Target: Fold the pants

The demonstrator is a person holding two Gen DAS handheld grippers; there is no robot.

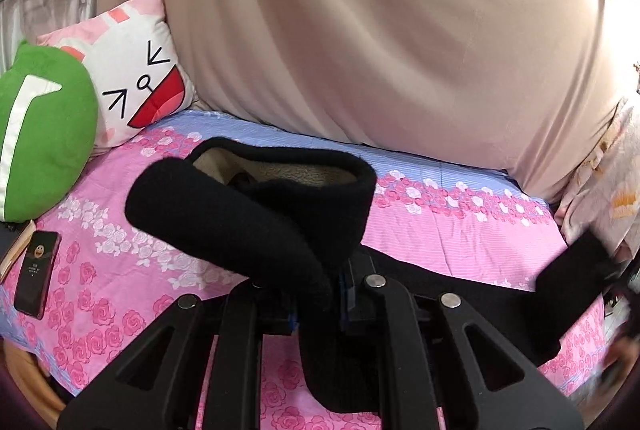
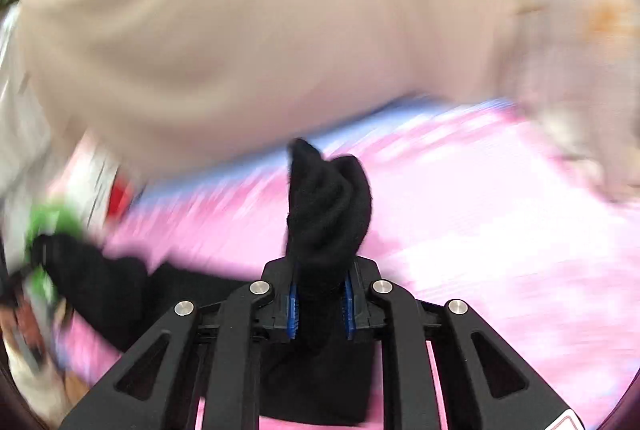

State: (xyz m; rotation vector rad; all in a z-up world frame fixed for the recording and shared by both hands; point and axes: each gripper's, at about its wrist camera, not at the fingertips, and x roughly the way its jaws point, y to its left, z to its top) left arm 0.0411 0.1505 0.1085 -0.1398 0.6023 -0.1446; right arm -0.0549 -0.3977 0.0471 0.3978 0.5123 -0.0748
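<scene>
Black fleece-lined pants [image 1: 256, 214] hang lifted over the bed's pink rose-print sheet [image 1: 460, 230], strung between both grippers. Far left, a green plush cushion [image 1: 44, 134] leans beside a white cartoon-face pillow [image 1: 140, 78], with a dark phone [image 1: 38, 278] lying flat on the sheet below them. The left gripper [image 1: 316, 294] has its jaws clenched on the waistband, tan lining showing inside. On to the right gripper [image 2: 320, 306]: jaws pinched on a bunched fold of the same black cloth. A beige curtain [image 1: 380, 30] drapes behind everything.
</scene>
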